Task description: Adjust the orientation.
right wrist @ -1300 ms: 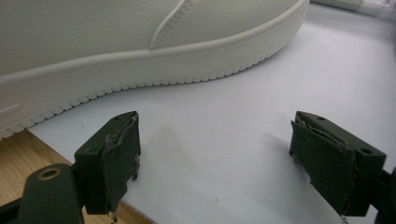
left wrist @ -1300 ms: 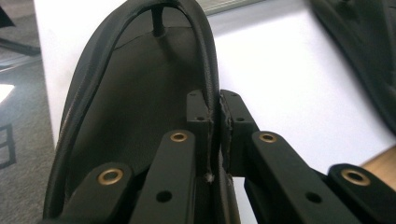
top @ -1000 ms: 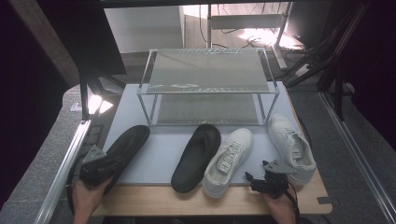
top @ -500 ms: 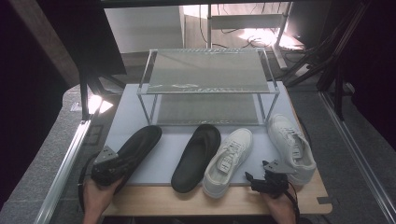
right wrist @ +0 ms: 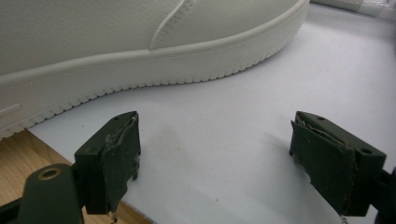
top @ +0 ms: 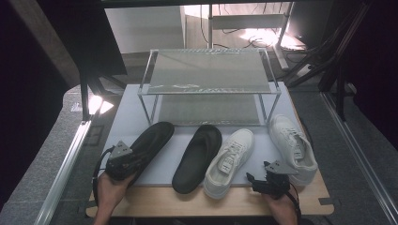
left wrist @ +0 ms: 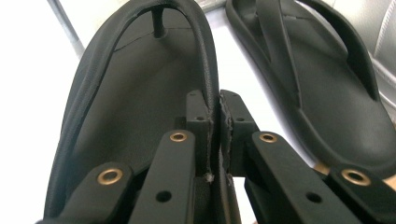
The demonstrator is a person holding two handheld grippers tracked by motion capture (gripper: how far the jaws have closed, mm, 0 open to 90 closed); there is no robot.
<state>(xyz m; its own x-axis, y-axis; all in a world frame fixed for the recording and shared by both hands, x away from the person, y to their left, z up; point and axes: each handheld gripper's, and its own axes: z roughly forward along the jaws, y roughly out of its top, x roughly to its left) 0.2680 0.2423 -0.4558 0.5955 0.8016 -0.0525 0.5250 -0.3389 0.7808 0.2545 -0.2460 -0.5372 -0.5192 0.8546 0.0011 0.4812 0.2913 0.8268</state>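
A black flip-flop (top: 151, 139) lies at the left of the grey mat, and my left gripper (top: 123, 161) is shut on it near the heel end. In the left gripper view the jaws pinch the thin strap (left wrist: 211, 84) of this flip-flop (left wrist: 140, 98). Its mate (top: 199, 154) (left wrist: 322, 84) lies just to the right. Two white sneakers (top: 232, 158) (top: 292, 145) lie further right. My right gripper (top: 259, 180) (right wrist: 215, 154) stands open above the mat, close to a sneaker's sole (right wrist: 140, 46), with nothing between its fingers.
A two-tier metal shoe rack (top: 209, 77) stands at the back of the mat (top: 136, 117). The wooden table edge (top: 234, 201) runs along the front. Dark stands and cables sit behind and to the right.
My left gripper has carried the black flip-flop to the right, closer to its mate. The right gripper has stayed where it was.
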